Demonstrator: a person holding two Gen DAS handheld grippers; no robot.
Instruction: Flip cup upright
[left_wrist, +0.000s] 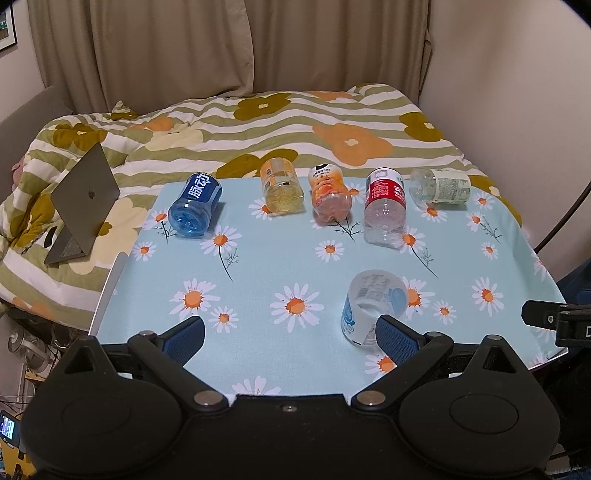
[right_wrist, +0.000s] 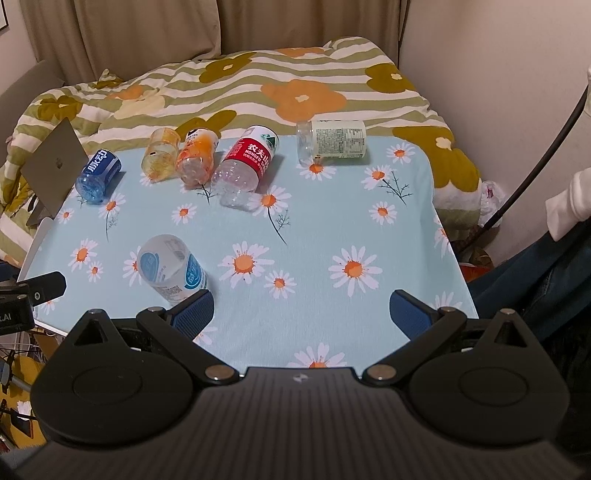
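A white cup with blue label lies on its side on the daisy tablecloth, near the front; it also shows in the right wrist view. My left gripper is open and empty, its right fingertip just in front of the cup. My right gripper is open and empty, its left fingertip close to the cup's near end. Five more cut bottle cups lie on their sides in a back row: blue, yellow, orange, red-labelled, clear with a pale label.
The table has a light blue daisy cloth and stands against a bed with a striped floral duvet. An open laptop sits on the bed at left. A black pole and a person's leg are at right.
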